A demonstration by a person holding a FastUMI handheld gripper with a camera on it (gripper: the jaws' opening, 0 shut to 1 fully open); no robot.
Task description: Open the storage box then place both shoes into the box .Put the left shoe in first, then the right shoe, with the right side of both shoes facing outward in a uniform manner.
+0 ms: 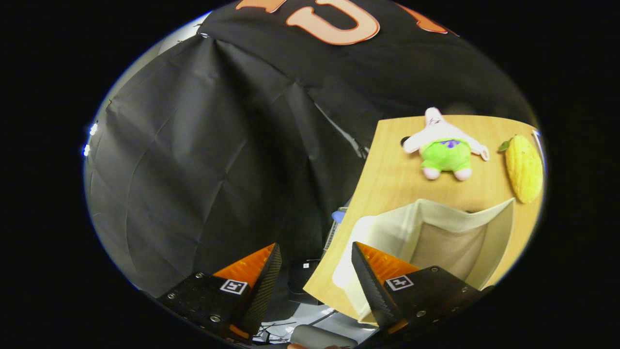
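Cream fabric box (436,232) mouth up, tongs (316,254) apart, empty

My gripper (315,249) has its fingers apart with nothing between them. The right finger is over the near corner of the open storage box (455,232) on the wooden table (387,165). Beyond the box lie a plush starfish toy (444,148) and a yellow plush fruit (524,168).

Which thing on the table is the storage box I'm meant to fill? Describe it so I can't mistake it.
On the light wooden table, the cream fabric storage box sits nearest the gripper, just beyond one of its open, empty fingers. Unlike the pink-and-green plush toy and yellow corn-shaped toy behind it, it is a hollow, open-topped rectangle.
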